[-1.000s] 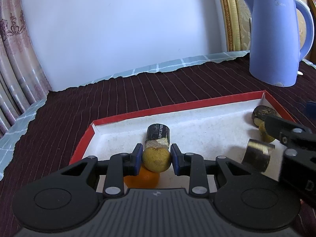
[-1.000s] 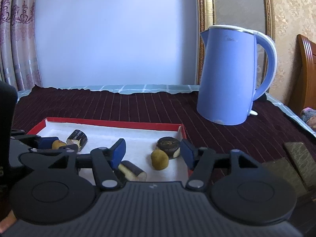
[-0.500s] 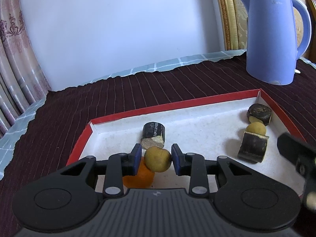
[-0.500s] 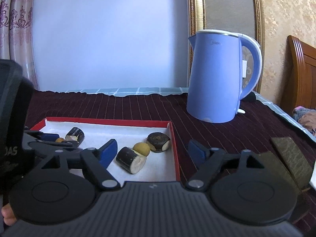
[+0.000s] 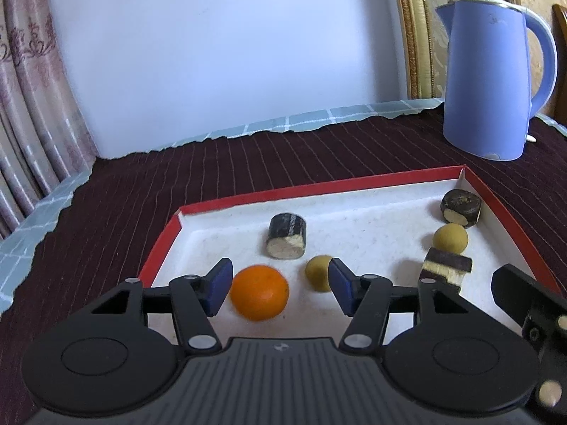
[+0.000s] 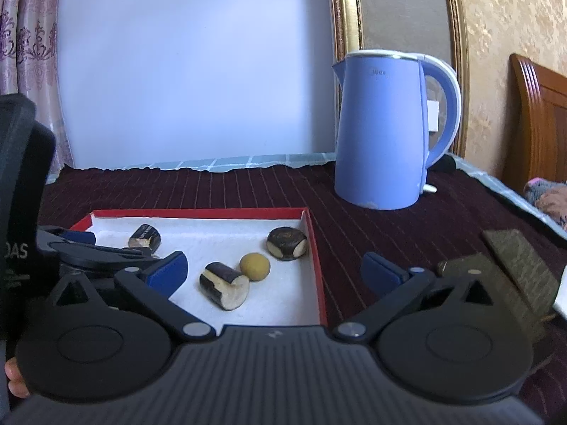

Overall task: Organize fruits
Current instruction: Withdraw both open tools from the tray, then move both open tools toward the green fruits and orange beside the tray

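The left gripper (image 5: 280,285) hovers low over the near-left part of the red-rimmed tray (image 5: 283,196), jaws apart and holding nothing. Between its blue pads sit an orange (image 5: 259,296) toward the left pad and a small yellow-green fruit (image 5: 320,272) just beside the right pad at about 1 o'clock from the orange; whether that pad touches the fruit is hard to tell. Both rest on the tray's white liner, so this looks like a drop-off spot gathering round fruits together.

At 12 o'clock from the orange lies a dark-skinned cut cylinder (image 5: 286,236), probably sugarcane. Toward 3 o'clock in the tray a second cut piece (image 5: 445,268), another yellow-green fruit (image 5: 450,238) and a third dark piece (image 5: 460,208) line up along the right wall.

The right gripper (image 6: 274,270) hangs over the tray's right rim, jaws wide apart and empty, seemingly clear of the work. A blue electric kettle (image 6: 381,134) stands on the dark striped tablecloth (image 6: 248,187) at 1 o'clock, well apart from the tray.
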Demonstrator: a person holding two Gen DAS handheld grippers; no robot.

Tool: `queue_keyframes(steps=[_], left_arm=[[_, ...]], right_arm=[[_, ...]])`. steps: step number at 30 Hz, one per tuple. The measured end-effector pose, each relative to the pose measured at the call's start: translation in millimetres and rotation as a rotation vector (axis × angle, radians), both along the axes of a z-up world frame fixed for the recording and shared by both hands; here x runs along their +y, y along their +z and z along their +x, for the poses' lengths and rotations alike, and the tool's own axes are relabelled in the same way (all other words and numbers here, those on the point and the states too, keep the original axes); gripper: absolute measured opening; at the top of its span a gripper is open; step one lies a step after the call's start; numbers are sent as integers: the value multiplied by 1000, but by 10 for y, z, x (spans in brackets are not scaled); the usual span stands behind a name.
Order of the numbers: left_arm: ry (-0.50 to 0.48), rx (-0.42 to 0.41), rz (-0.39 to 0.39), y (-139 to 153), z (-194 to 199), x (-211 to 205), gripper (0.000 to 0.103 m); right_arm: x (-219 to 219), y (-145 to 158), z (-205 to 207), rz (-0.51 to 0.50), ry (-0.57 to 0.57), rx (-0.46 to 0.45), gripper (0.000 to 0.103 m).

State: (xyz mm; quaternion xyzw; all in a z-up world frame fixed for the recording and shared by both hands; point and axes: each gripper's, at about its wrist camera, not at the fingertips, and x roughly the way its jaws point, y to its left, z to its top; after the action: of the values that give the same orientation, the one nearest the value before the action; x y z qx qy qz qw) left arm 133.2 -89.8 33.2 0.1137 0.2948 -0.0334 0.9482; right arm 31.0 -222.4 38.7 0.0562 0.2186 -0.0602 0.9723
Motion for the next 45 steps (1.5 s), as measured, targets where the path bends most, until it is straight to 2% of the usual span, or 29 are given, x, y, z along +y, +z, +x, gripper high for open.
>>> queue_keyframes(steps=[6,17,34,45], left_arm=[[4,36,-52,-41,-90,185,59],[45,28,-84,-56,-261,410,59],[53,22,-105,-90,-473,581,59],[47,-11,-161,-41,-696,836,60]], right_arm=[[71,-55,-21,-17,-9,19,103],[151,-157,-77,-14,4,41,103],[164,-251,-209,-22,8,67,103],[170,-242,-313,-26,10,61,103]])
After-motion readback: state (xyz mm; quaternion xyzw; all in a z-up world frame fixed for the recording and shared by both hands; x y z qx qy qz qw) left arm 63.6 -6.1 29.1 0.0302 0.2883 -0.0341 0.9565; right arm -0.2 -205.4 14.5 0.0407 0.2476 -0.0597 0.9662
